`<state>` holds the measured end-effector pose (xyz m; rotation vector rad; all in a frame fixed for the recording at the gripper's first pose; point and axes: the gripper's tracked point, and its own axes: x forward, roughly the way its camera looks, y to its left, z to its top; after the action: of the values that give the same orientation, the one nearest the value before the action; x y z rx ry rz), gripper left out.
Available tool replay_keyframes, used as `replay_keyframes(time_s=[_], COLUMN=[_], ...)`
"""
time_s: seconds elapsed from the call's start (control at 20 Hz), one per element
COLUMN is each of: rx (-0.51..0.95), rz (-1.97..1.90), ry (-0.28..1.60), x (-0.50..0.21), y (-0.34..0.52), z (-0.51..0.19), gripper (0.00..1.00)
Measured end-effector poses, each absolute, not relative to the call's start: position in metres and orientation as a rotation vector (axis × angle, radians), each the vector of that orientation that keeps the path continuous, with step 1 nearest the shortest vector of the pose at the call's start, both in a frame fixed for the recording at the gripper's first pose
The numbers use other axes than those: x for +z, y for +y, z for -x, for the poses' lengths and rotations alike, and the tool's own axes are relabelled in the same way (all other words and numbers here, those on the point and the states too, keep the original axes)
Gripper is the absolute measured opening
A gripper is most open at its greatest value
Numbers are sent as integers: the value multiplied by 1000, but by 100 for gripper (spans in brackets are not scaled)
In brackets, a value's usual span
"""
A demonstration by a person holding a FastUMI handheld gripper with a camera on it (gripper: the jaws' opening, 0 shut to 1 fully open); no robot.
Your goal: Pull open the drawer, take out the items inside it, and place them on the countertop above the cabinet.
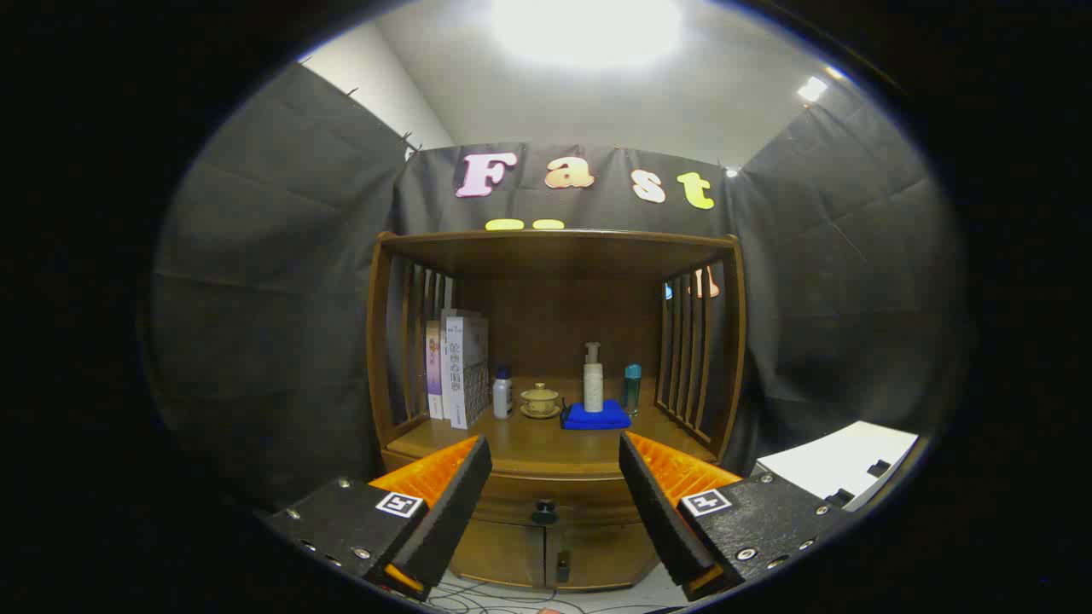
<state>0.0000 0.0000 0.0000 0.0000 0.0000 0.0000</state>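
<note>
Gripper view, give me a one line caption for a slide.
Open gripper faces the closed drawer's knob, with books, bottles and a teacup on the wooden cabinet's countertop.

The gripper hangs with fingers spread wide, empty, before the closed drawer; its knob sits between them, worktop beyond carrying bottles and books.

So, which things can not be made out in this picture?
- Drawer contents: gripper view, the drawer is closed, so the front hides them.
- Book titles: too small to read.
- Cabinet doors: the open fingers cover their outer parts.
- Small bottle, cup, pump bottle and blue bottle on the countertop: too small to tell what they hold.
</note>
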Motion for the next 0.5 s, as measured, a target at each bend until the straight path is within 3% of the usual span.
replay_keyframes(time_s=[0.5], rx=[-62], rz=[-8], ry=[35], x=[7], y=[-16], z=[-12], gripper=[94])
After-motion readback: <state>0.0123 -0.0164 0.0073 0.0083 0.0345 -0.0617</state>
